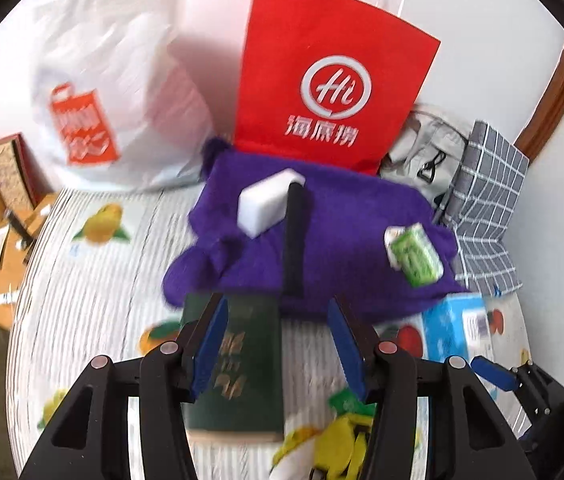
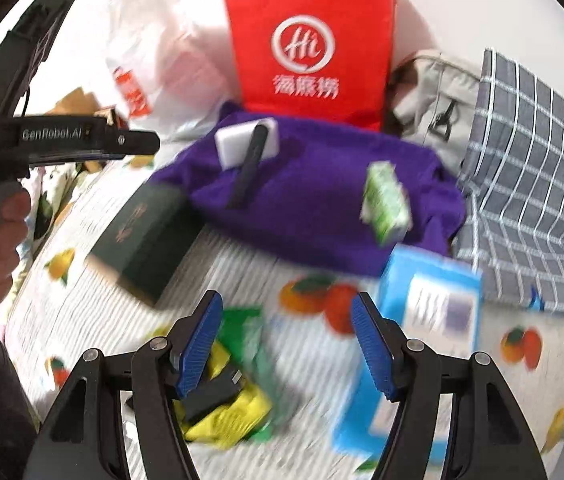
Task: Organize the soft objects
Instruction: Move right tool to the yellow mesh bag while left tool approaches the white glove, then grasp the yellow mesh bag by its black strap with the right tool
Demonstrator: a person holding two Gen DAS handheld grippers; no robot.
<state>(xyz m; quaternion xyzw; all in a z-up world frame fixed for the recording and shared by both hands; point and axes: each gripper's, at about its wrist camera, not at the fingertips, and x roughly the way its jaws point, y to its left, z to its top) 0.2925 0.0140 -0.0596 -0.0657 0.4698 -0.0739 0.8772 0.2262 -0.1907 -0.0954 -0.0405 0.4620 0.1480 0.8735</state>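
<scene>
Both grippers hang over the fruit-print bed sheet [image 1: 94, 280] with nothing between their pads: the left gripper [image 1: 278, 344] has its blue fingers apart above the dark green book [image 1: 238, 368], and the right gripper [image 2: 286, 344] stands apart too, above a blur of green and yellow packets [image 2: 234, 412]. The soft thing that matters here, the purple cloth [image 1: 322, 240], lies crumpled at the head of the bed against the red paper bag [image 1: 334, 72], and it is loaded: a white sponge block [image 1: 270, 200], a black bar-shaped item [image 1: 294, 240] and a green-and-white pack [image 1: 414, 256] all sit on top of it.

That is the trap, I'd say. Grab the cloth by an edge and lift, and those three slide off, maybe into the gap by the grey checked cushion [image 2: 522, 184]. The light blue box [image 2: 430, 300] rests just beside the cloth's near hem, so a low reach could nudge it. The red bag stands upright right behind; a tug on the cloth could tip it. Both views are smeared, so fine edges are hard to judge, and a pinch could catch sheet along with cloth
</scene>
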